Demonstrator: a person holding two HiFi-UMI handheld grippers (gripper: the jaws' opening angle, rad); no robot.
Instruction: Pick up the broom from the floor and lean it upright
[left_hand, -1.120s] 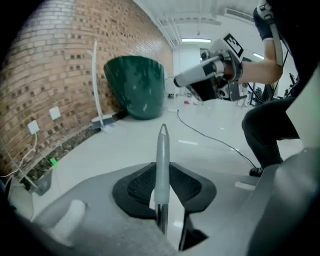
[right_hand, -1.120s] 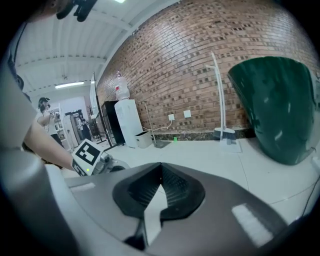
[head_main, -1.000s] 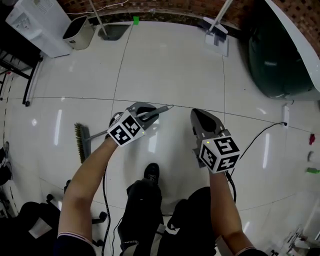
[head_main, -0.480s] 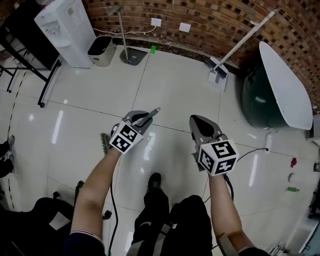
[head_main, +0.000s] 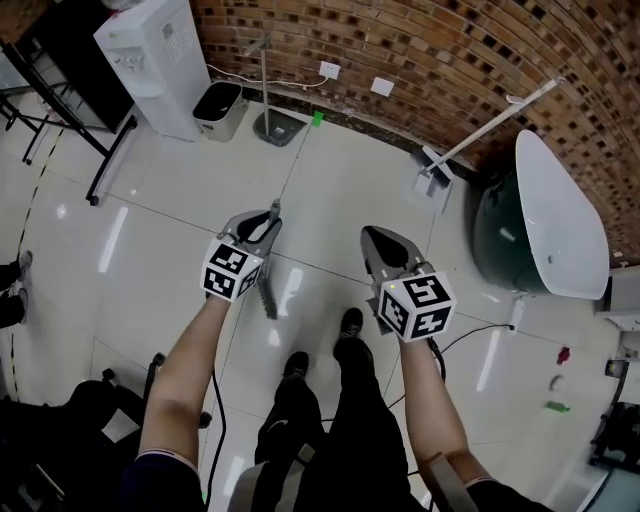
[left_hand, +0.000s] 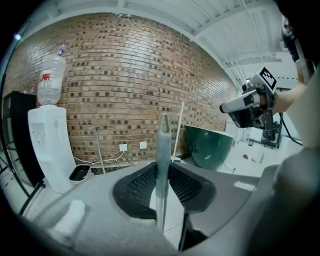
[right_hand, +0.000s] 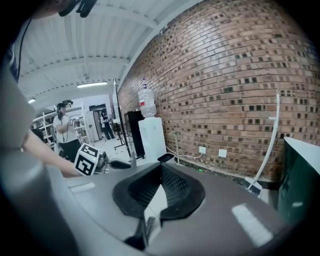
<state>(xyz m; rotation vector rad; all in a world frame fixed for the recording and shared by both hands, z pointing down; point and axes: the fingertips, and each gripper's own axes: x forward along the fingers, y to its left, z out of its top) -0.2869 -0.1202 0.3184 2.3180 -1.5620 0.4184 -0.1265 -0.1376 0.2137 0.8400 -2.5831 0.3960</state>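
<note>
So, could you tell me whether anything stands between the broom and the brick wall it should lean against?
Nothing visible does: only bare floor tiles lie between the broom, clamped in the left gripper, and the brick wall.

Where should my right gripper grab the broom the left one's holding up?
Likely on the thin handle below the left gripper, coming in from the right with jaws across it. The broom hangs brush-down, and the handle is slim enough for the jaws.
</note>
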